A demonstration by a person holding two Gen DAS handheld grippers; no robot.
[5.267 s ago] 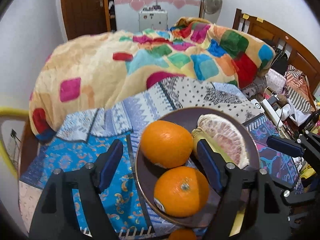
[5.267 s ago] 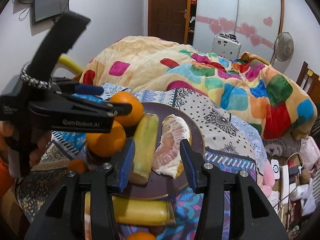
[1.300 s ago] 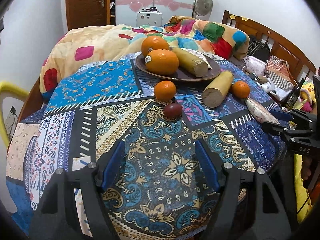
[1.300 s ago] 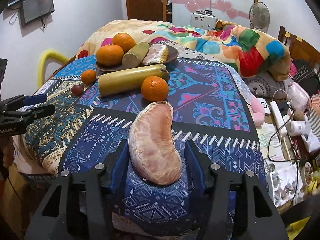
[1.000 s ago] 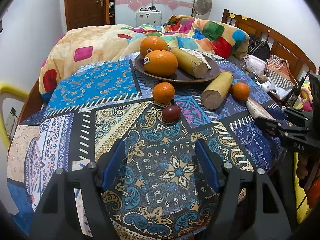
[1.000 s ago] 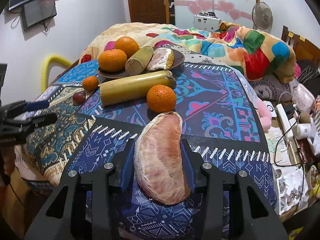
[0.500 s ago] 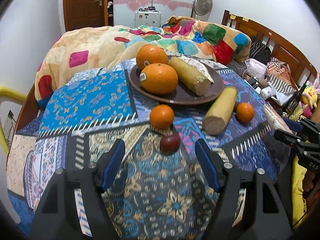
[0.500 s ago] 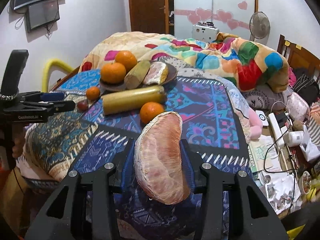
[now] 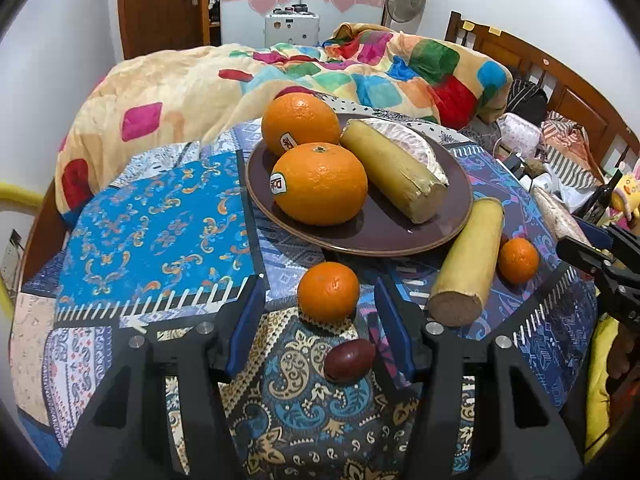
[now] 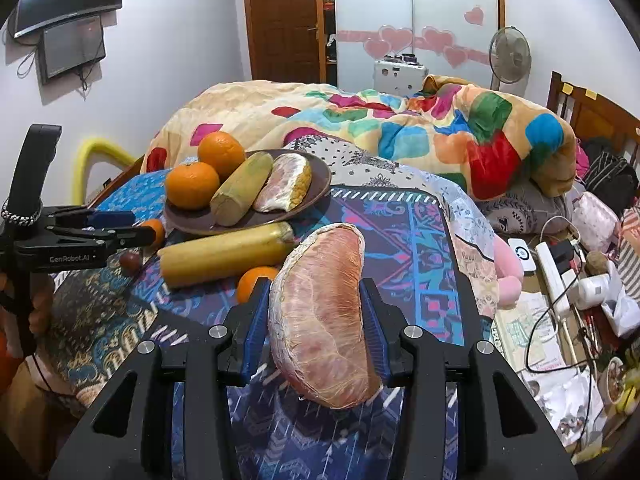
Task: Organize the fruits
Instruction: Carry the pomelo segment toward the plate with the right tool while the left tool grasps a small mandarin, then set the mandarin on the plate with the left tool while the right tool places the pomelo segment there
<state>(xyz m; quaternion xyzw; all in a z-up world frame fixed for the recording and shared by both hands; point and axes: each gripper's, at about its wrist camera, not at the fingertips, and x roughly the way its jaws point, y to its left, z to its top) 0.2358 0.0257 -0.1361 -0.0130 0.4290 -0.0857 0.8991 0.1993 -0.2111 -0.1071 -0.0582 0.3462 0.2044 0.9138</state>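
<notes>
My left gripper point(image 9: 320, 322) hangs over the patterned cloth, its jaws closing. A small orange point(image 9: 328, 292) sits at its fingertips and a dark red fruit point(image 9: 349, 360) lies between the fingers; neither is touched. Beyond them a brown plate point(image 9: 360, 245) holds two large oranges point(image 9: 320, 184), a yellow stalk piece point(image 9: 392, 168) and a pomelo segment point(image 9: 412, 144). My right gripper point(image 10: 314, 312) is shut on a second peeled pomelo segment point(image 10: 320, 320), held above the cloth. A longer yellow stalk piece point(image 10: 224, 254) and another small orange point(image 10: 252, 278) lie in front of it.
The cloth-covered table point(image 9: 160, 232) stands against a bed with a colourful blanket point(image 9: 360, 68). To the right lie cables, a power strip point(image 10: 554, 268) and clutter. A yellow chair back point(image 10: 96, 152) is at the left. The left gripper point(image 10: 120, 232) shows in the right wrist view.
My left gripper has moved forward to the small orange and dark red fruit, and its jaws have narrowed. The right gripper has raised the pomelo segment off the cloth.
</notes>
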